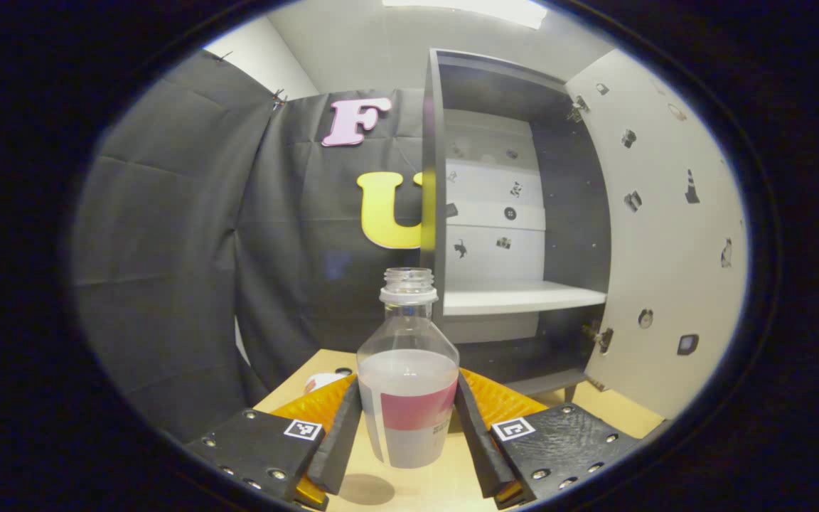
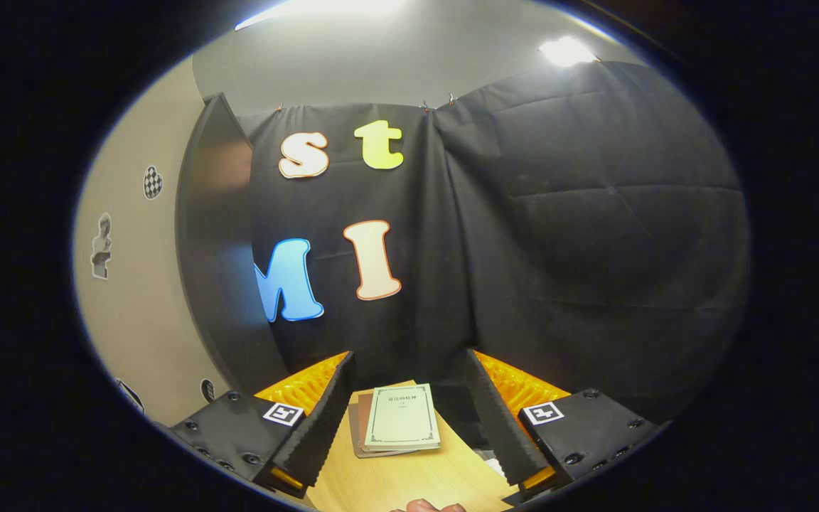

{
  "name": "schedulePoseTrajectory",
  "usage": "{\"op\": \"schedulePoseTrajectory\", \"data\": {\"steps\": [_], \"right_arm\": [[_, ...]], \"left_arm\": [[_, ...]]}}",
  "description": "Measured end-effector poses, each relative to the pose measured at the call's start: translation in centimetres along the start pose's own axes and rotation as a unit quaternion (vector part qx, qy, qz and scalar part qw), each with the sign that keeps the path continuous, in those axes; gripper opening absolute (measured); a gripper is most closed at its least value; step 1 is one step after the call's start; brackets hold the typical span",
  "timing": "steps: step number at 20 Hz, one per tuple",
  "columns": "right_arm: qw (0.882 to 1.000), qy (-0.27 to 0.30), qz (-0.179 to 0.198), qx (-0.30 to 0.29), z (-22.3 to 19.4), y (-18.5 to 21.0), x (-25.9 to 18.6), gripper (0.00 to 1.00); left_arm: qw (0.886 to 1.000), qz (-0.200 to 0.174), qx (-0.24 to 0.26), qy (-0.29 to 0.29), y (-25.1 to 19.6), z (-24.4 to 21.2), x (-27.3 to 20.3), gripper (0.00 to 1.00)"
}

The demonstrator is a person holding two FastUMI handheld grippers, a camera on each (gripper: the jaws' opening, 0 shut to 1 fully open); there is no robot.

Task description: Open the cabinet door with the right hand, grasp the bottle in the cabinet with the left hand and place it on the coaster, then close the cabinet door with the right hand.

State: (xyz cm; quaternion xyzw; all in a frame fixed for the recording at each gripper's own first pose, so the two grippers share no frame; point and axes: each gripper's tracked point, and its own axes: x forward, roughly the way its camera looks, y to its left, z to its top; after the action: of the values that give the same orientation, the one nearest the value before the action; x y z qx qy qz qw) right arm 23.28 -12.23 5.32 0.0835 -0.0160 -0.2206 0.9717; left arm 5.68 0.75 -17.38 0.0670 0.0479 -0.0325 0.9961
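While standing upright: clear ribbed-neck plastic bottle [image 1: 408, 370]
Left gripper [image 1: 408, 427]: fingers pressing bottle's sides
Right gripper [image 2: 409, 419]: gaping, holding nothing

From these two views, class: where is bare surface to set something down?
Bare: the white shelf inside the open cabinet, and wooden tabletop in front of the stacked booklets. Crowded: the left tool around the bottle.

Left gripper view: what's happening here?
A person is mid-task with two handheld grippers. The left gripper is shut on a capless, partly filled bottle, held above the wooden table. The cabinet door stands open, with a bare shelf inside. The right gripper is open, holding nothing, over some booklets.
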Motion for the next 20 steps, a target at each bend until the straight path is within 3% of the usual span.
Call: {"op": "schedulePoseTrajectory", "data": {"steps": [6,7,8,10,11,13,20], "right_arm": [[0.999,-0.025,-0.027,0.017,-0.7,-1.0,-0.4,0.96],[0.999,-0.023,-0.033,0.02,-1.1,-1.2,-0.6,0.92],[0.999,-0.028,-0.041,0.021,-1.1,-1.5,-0.7,0.96],[0.998,-0.035,-0.049,0.005,-1.2,-1.8,-1.1,0.92],[0.998,-0.04,-0.048,-0.015,-1.2,-1.8,-1.4,0.98],[0.996,-0.045,-0.061,-0.053,-1.1,-2.4,-1.6,0.98],[0.994,-0.036,-0.088,-0.047,-1.1,-4.0,-3.8,0.98]], "left_arm": [[0.997,0.068,0.025,-0.011,3.6,-6.6,-0.8,0.7],[0.997,0.072,0.021,-0.01,3.6,-8.0,-0.7,0.7],[0.997,0.074,0.016,-0.01,3.5,-8.7,-0.4,0.7],[0.997,0.081,0.014,-0.007,3.4,-10.8,0.3,0.7],[0.996,0.084,0.017,-0.006,3.4,-11.8,0.4,0.72],[0.996,0.091,0.02,-0.007,3.8,-13.5,0.0,0.72],[0.996,0.087,0.014,-0.006,4.2,-16.5,2.6,0.7]]}}
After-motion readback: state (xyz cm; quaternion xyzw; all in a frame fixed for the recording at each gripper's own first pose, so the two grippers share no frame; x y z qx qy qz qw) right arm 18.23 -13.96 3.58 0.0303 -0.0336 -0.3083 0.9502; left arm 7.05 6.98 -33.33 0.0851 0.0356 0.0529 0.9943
